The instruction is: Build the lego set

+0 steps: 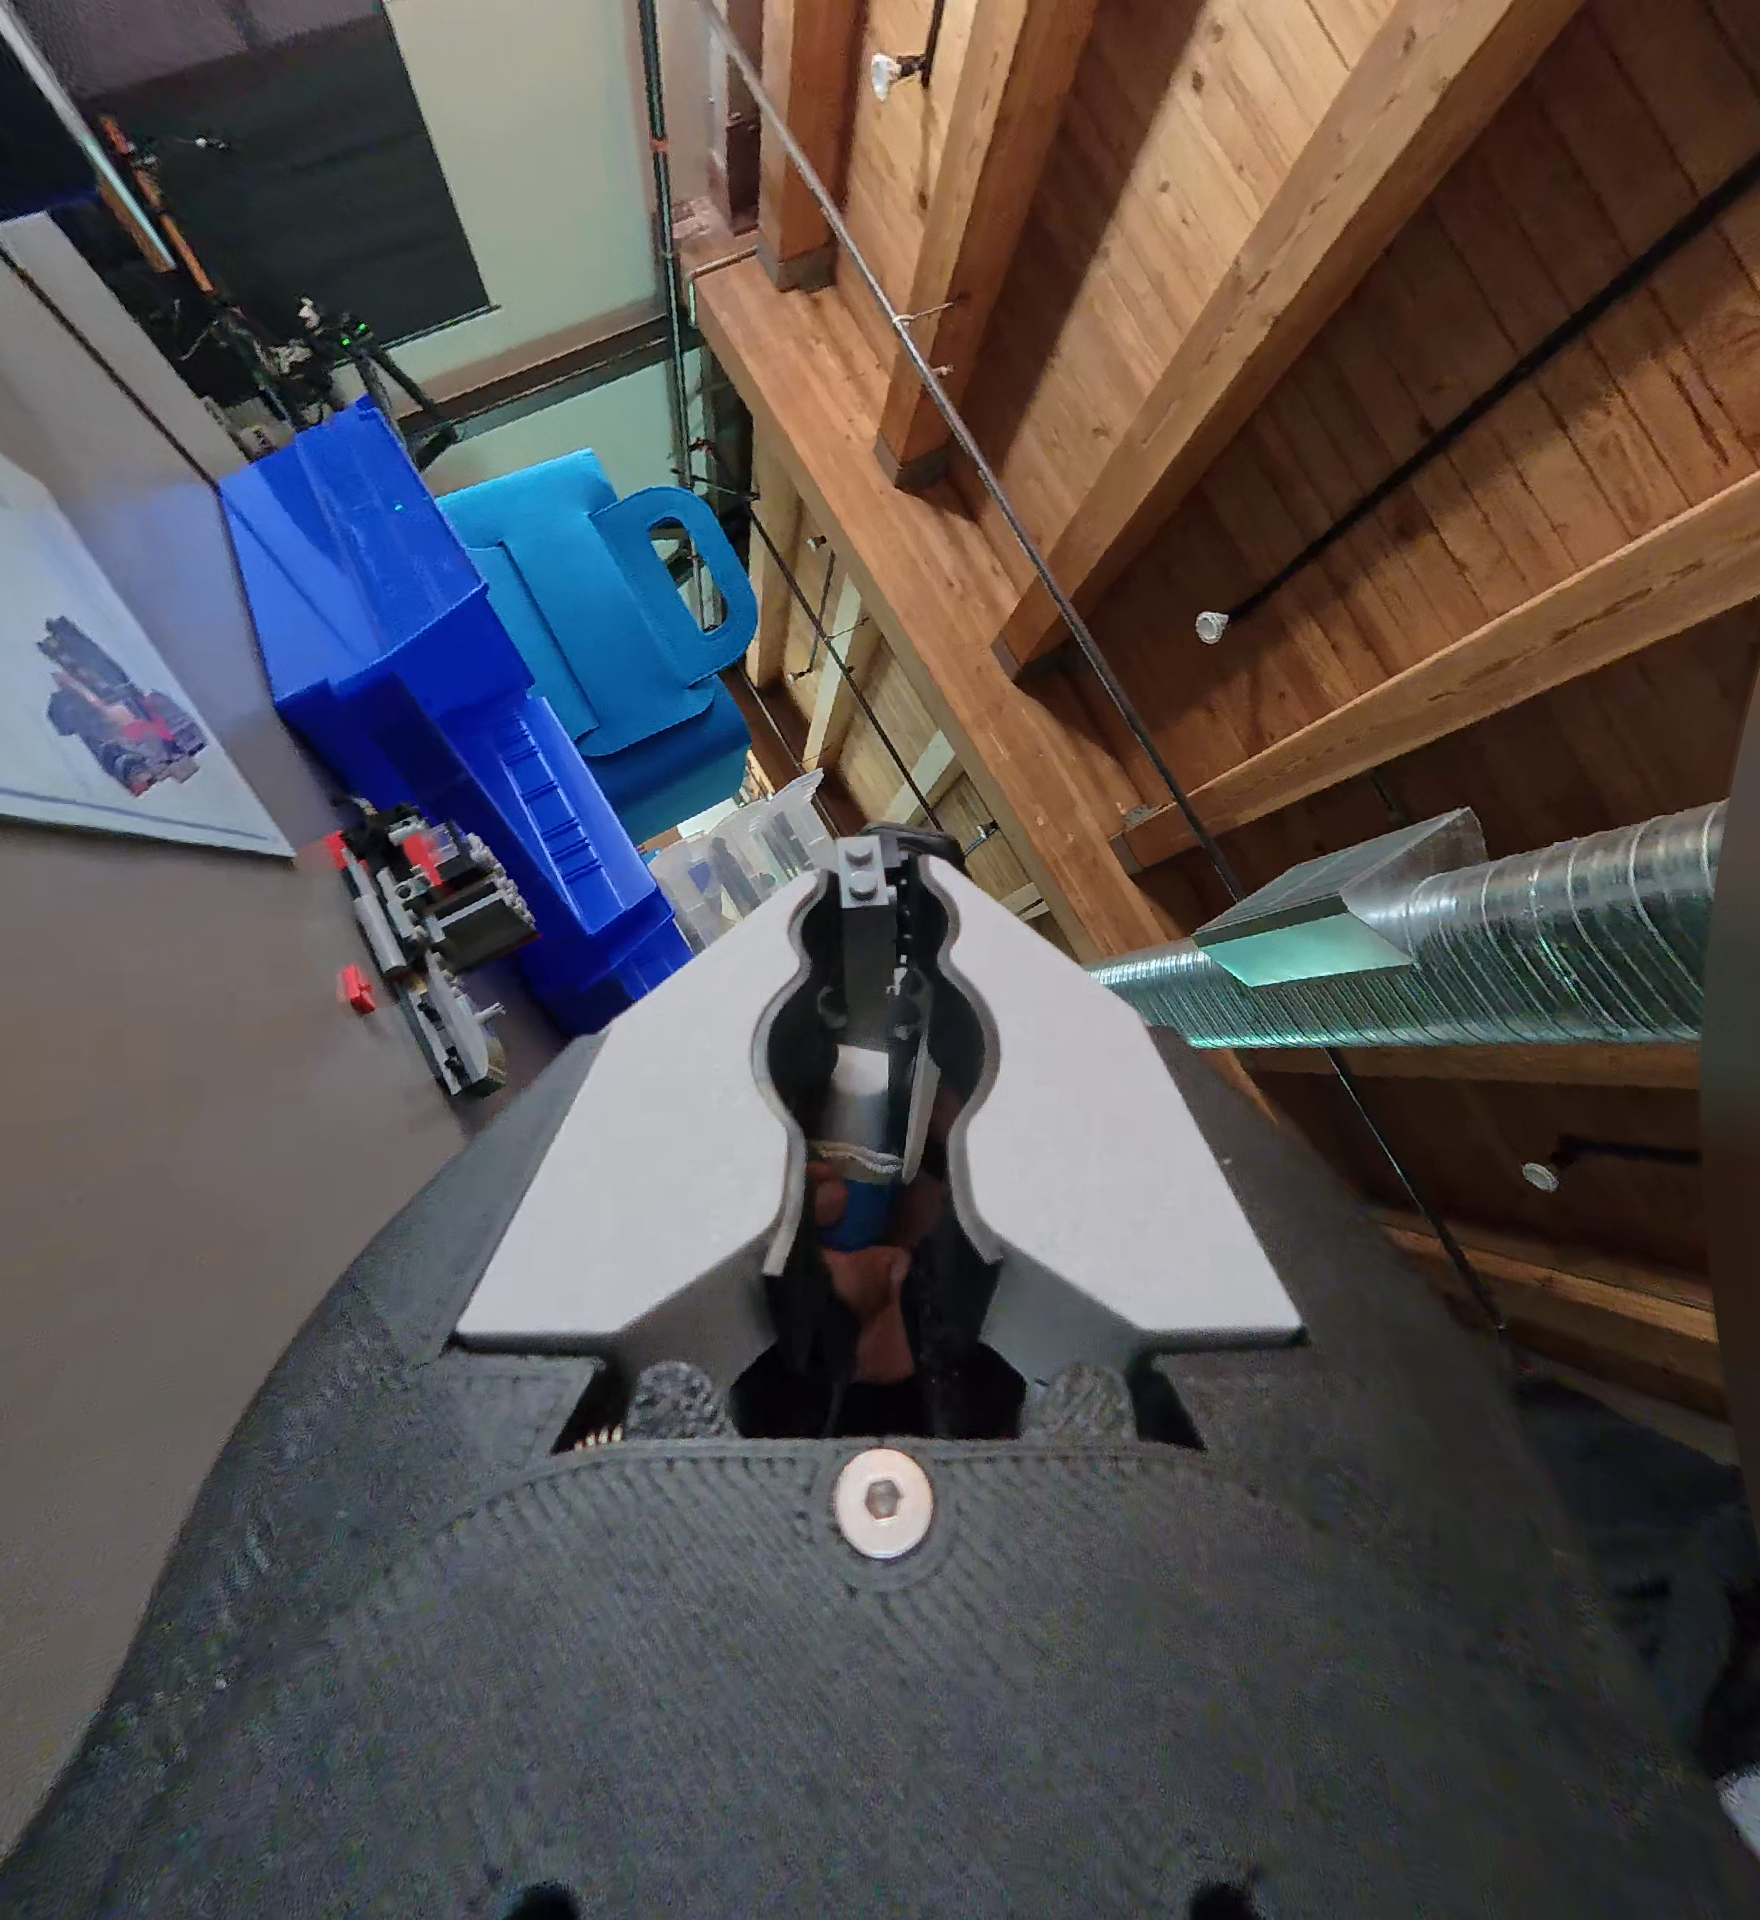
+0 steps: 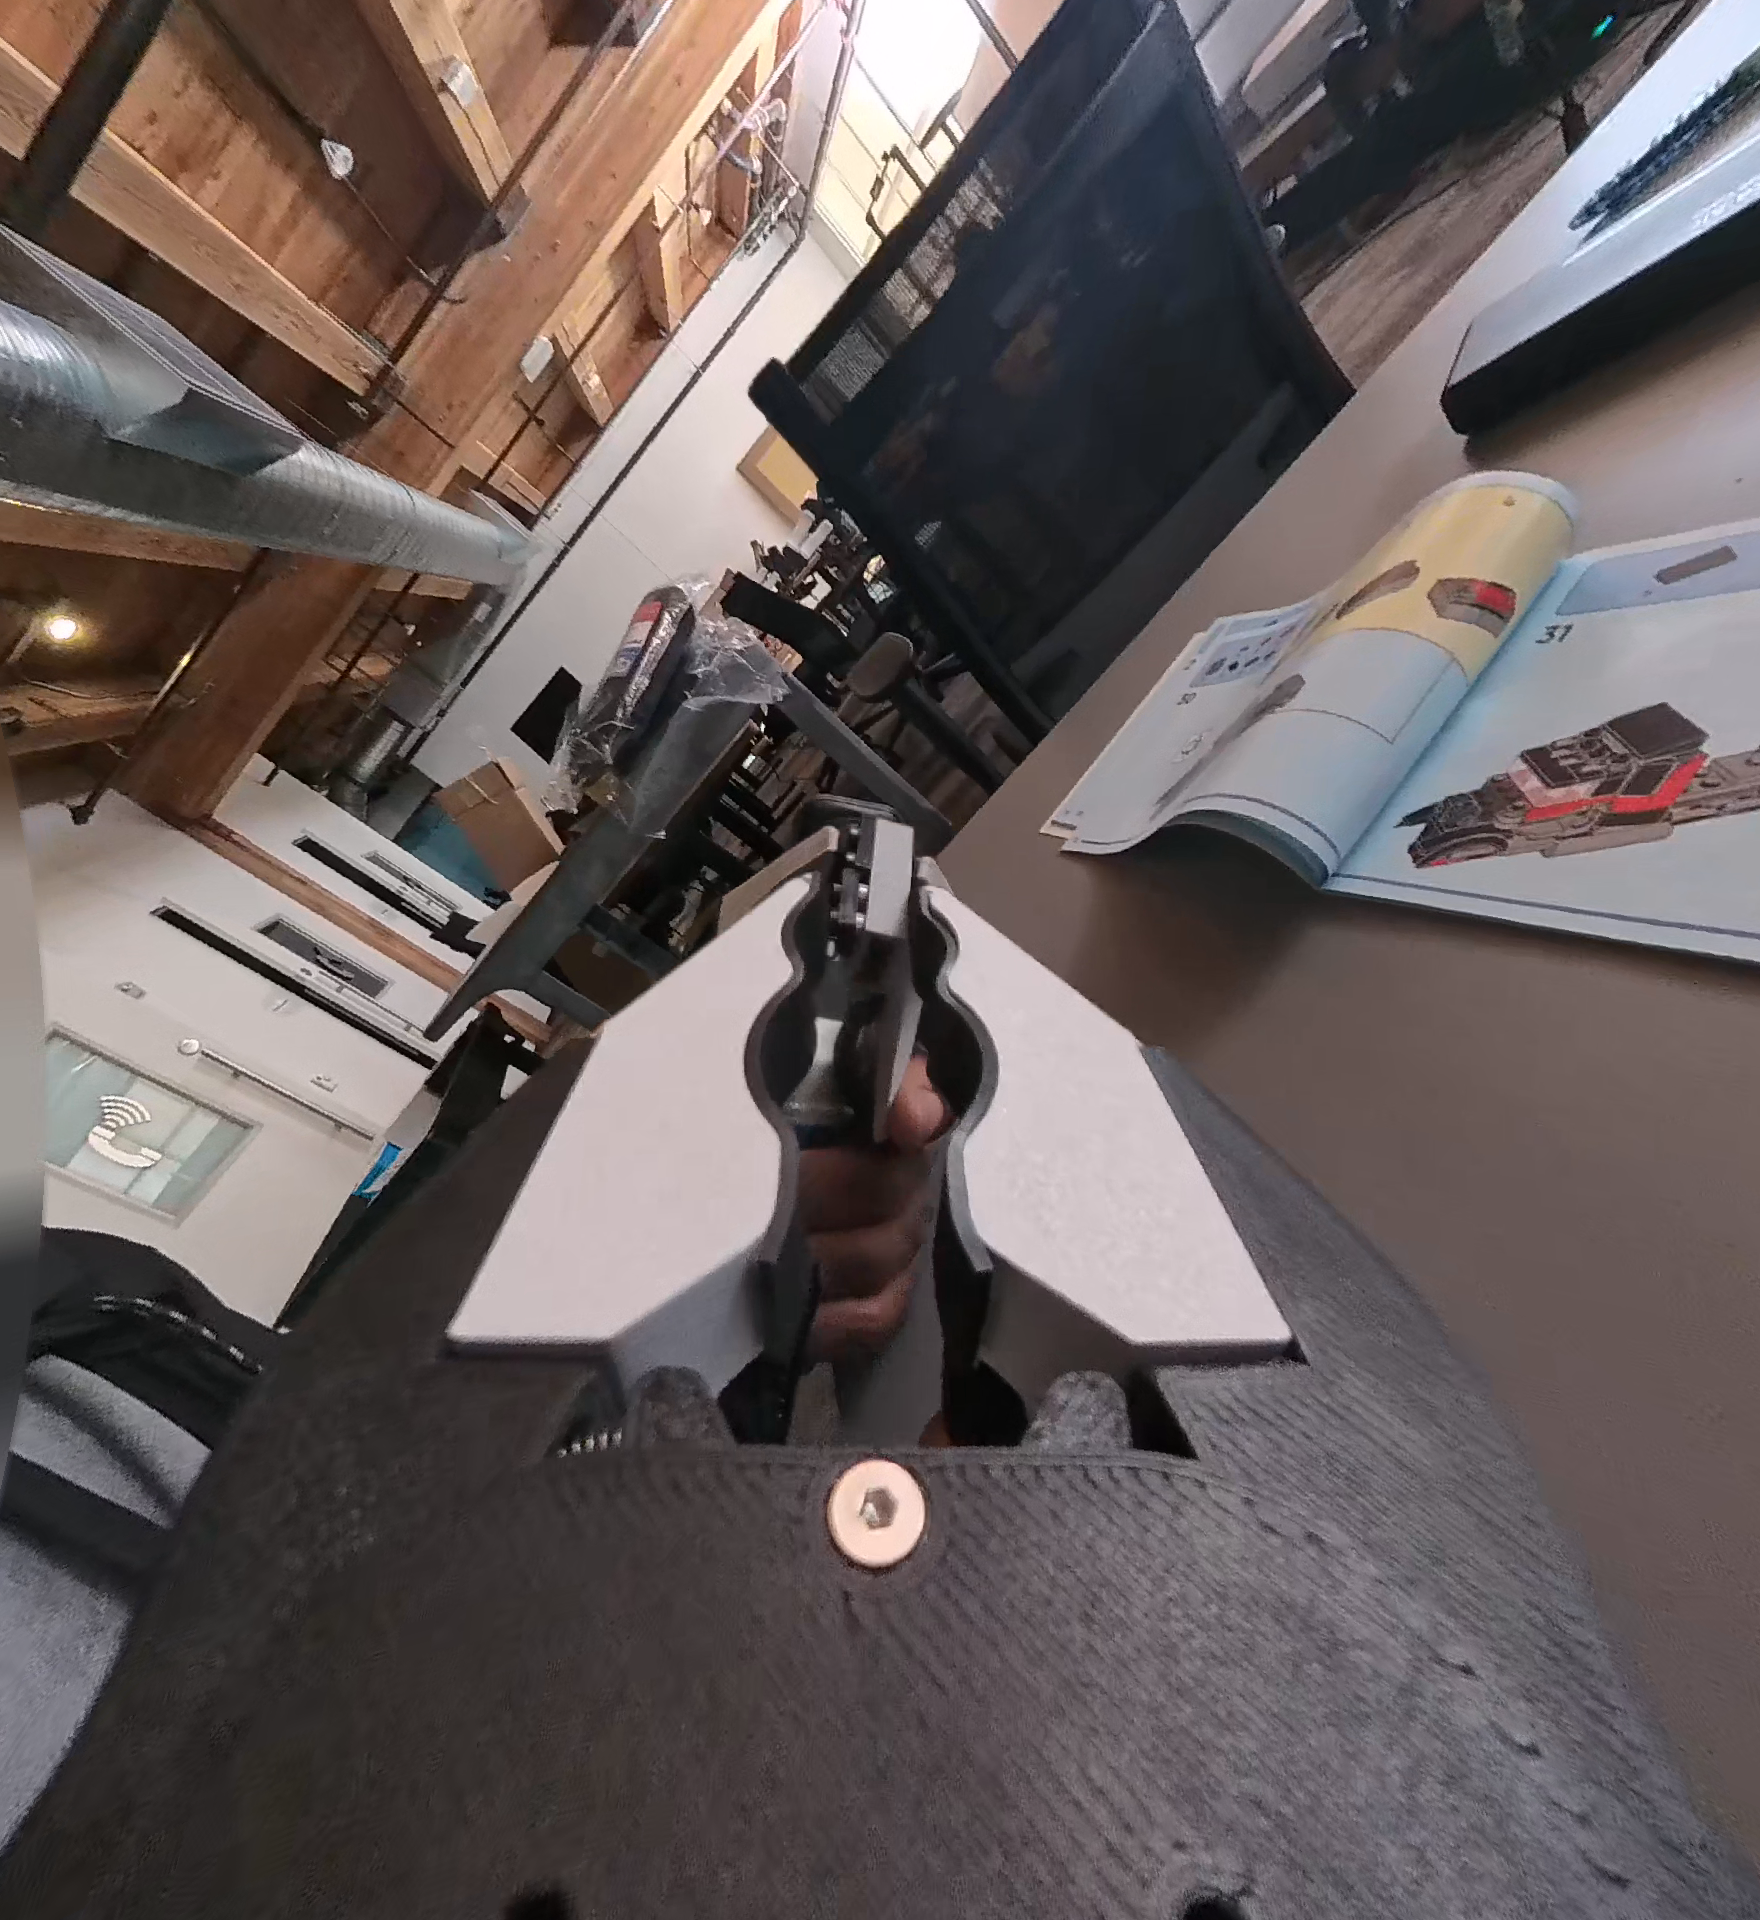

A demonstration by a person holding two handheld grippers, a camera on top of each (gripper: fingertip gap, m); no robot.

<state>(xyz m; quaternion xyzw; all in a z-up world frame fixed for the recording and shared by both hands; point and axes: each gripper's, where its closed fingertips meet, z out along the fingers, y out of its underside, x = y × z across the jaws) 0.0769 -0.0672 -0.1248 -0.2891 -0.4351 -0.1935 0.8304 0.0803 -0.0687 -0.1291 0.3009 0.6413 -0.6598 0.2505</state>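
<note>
In the left wrist view my left gripper (image 1: 881,873) is shut on a small grey lego piece (image 1: 860,904) with two studs showing and a black part beside it. It is held in the air above the brown table (image 1: 128,1039). The partly built grey, black and red lego model (image 1: 429,925) lies on the table to the left, with a loose red brick (image 1: 356,987) next to it. In the right wrist view my right gripper (image 2: 876,883) is shut on a small grey lego piece (image 2: 891,894) with studs on its left side. A hand (image 2: 876,1247) shows through the gap behind.
Blue bins (image 1: 388,644) and a clear parts box (image 1: 741,862) stand behind the model. An instruction sheet (image 1: 24,675) lies at the left. An open instruction booklet (image 2: 1478,748) and a black box (image 2: 1634,260) lie on the table at the right, by a black mesh chair (image 2: 1042,312). The grippers are tip to tip, or close to it.
</note>
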